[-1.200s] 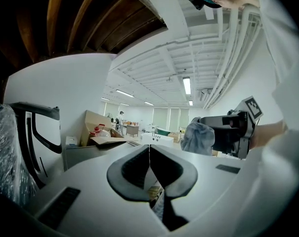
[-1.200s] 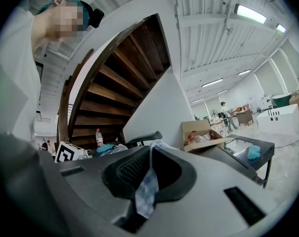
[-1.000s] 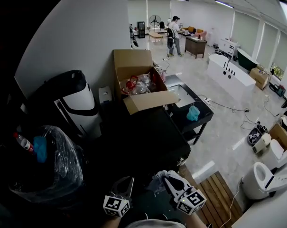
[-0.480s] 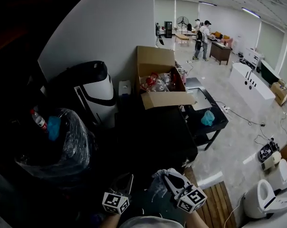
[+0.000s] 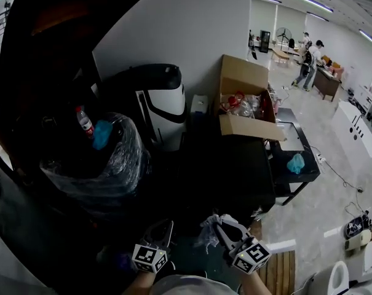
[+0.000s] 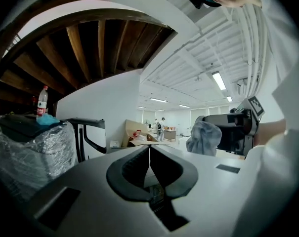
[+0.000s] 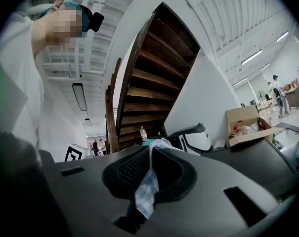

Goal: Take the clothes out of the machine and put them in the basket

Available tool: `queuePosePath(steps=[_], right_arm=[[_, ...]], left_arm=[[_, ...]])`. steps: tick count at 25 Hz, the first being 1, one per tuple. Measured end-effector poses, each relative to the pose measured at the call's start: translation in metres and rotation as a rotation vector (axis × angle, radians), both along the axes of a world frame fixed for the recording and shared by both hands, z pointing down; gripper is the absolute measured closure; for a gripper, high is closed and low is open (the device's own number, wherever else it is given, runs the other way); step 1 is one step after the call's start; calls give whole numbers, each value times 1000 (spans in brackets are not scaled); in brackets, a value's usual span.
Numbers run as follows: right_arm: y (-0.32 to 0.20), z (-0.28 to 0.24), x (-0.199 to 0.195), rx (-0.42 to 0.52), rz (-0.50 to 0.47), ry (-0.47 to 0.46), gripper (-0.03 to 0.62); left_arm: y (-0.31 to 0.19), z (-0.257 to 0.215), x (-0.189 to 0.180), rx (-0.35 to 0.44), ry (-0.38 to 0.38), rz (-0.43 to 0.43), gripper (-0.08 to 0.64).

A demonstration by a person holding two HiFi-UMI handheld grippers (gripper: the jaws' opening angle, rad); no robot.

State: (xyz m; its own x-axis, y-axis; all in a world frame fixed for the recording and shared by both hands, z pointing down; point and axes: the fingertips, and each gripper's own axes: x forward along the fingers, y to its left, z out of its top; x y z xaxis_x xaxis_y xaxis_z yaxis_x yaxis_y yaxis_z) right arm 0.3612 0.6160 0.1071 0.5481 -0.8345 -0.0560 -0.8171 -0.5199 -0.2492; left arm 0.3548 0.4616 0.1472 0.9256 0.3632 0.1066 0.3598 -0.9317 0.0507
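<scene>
The right gripper (image 5: pixel 219 223) pinches a pale cloth (image 5: pixel 206 233). The left gripper (image 5: pixel 163 227) has its jaws pressed together, empty. The cardboard box (image 5: pixel 250 126) at one o'clock holds red and clear stuff.

**Dark worktop, low table, pale floor**

An open cardboard box (image 5: pixel 247 100) sits at the far end of the long dark worktop (image 5: pixel 235 165). Beside it, a low black table (image 5: pixel 281 174) carries a crumpled teal cloth (image 5: pixel 296 163). A slatted wooden mat (image 5: pixel 284 269) lies on the pale floor (image 5: pixel 333 195).

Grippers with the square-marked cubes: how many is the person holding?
2. The left gripper, shut and empty, is at the head view's bottom centre; the right gripper, just beside it, is shut on a pale cloth.
</scene>
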Motion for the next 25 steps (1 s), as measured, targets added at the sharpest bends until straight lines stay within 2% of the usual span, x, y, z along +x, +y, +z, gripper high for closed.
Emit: queuePosePath(steps=[5, 12, 19, 25], right_arm=[[-40, 5, -15, -2, -116, -15, 561], [-121, 5, -41, -18, -269, -14, 561], [-220, 6, -83, -8, -373, -16, 561], [-301, 0, -120, 2, -412, 6, 561]], left_arm=[[-42, 3, -31, -5, -1, -108, 538], [-121, 5, -81, -16, 3, -253, 538], [-217, 14, -142, -30, -6, -372, 538], [-295, 16, -191, -27, 8, -431, 538]])
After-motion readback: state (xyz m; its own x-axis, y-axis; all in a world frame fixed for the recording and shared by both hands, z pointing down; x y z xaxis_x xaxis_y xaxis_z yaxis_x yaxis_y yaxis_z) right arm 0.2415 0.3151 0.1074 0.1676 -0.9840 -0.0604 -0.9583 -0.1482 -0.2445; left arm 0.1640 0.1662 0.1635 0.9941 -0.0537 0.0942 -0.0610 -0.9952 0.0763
